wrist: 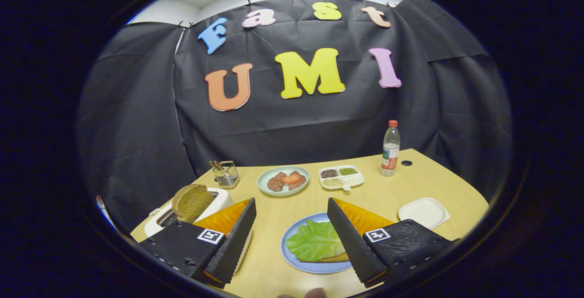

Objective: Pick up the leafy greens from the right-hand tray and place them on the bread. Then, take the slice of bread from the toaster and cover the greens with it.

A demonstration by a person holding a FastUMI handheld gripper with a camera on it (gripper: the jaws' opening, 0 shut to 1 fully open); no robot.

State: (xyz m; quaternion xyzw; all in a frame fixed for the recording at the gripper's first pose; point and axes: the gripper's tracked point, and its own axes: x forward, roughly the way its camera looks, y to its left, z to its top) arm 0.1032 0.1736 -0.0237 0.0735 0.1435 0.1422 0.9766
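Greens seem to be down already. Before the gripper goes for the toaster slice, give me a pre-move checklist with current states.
1. Leafy greens lie on the bread on the blue plate: ok.
2. Gripper fingers open, holding nothing: ok.
3. Bread slice stands up out of the toaster, graspable: ok.
4. Right-hand tray emptied: ok.
5. Slice loose in its slot: cannot tell.

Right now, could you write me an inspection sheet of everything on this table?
Surface: wooden table, tidy.
Job's things: lettuce leaf lying on bread on the blue plate; brown bread slice standing in the white toaster.
Clutter: plate of meat and tomato, divided seed tray, water bottle, empty white tray, wire holder.
Gripper: open, holding nothing.
Cables: nothing seen.
Surroundings: black cloth wall.
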